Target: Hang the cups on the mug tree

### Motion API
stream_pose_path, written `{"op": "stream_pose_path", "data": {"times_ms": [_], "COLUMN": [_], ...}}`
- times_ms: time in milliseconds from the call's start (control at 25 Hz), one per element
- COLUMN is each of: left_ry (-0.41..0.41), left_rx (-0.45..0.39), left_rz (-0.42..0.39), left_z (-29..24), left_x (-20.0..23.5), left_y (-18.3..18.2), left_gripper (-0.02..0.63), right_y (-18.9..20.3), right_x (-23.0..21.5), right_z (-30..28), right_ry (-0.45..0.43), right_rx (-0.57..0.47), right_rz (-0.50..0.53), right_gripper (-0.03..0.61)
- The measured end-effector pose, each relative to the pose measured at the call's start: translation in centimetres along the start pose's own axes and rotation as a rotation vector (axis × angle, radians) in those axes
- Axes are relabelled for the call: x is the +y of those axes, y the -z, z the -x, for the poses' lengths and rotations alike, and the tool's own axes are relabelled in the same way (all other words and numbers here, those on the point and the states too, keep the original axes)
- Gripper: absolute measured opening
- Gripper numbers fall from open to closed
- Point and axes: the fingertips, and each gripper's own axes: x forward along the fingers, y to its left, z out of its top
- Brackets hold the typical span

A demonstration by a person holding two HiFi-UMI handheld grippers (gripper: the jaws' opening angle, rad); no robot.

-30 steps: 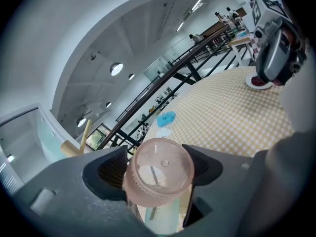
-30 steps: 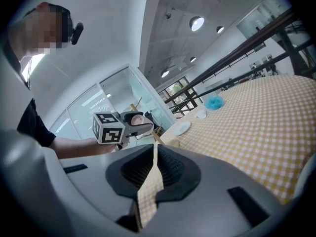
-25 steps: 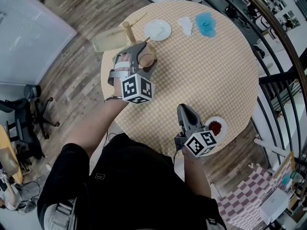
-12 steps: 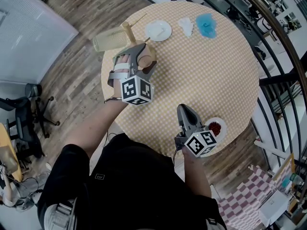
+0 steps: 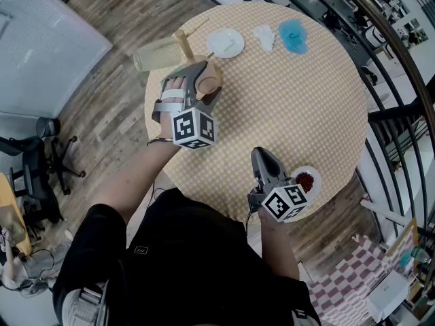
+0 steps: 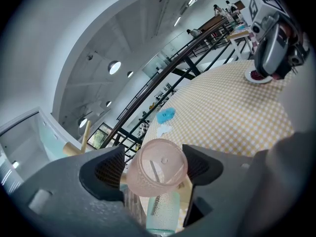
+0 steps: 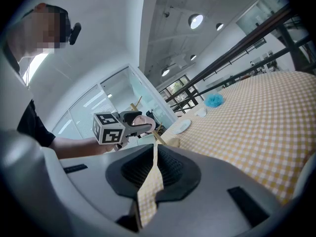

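Grip on the pink cup (image 5: 209,84) sits with my left gripper (image 6: 154,174): its 2 jaws are closed onto the cup's sides, 1 dark ribbed pad on each side, and the cup's round base faces the gripper's camera. I hold it off the cloth over the left part of the round table (image 5: 299,100), which wears a yellow checked cloth. The wooden mug tree (image 5: 181,45) stands at the table's far left edge, just beyond the cup. In the left gripper view, 1 of its pegs slants up to the left of the jaws, and wood shows close behind the cup. Whether the cup touches the tree I cannot tell. A pale green cup (image 5: 158,54) lies at the tree's left side in the head view; from my left gripper it shows directly under the pink cup.

My right gripper (image 7: 154,169) is closed and carries nothing: its pads meet, leaving only a thin slit with the checked cloth showing through. It hovers over the table's near edge, well apart from the left gripper, and points toward the far side. Just to its right sits a small white dish with red bits (image 5: 307,180).

On the far side of the table lie a white plate (image 5: 225,43), a small crumpled white thing (image 5: 263,37) and a fluffy blue thing (image 5: 292,35), in a row from left to right
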Motion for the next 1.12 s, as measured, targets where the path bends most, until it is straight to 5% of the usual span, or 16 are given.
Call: {"op": "stream_pose_path", "data": {"times_ms": [720, 1120], "left_ry": [-0.013, 0.076], "left_rx": [-0.010, -0.150], "left_rz": [0.015, 0.147], "left_z": [2.1, 7.7], "left_x": [-0.1, 0.3], "left_y": [0.1, 0.2], "left_gripper": [0.351, 0.351], "right_y": [0.1, 0.0], "right_x": [0.5, 3.8], "right_z": [0.3, 0.1], "right_ry": [-0.008, 0.086], "right_rx": [-0.012, -0.059], "right_rz": [0.009, 0.055], "right_gripper": [0.032, 0.032]}}
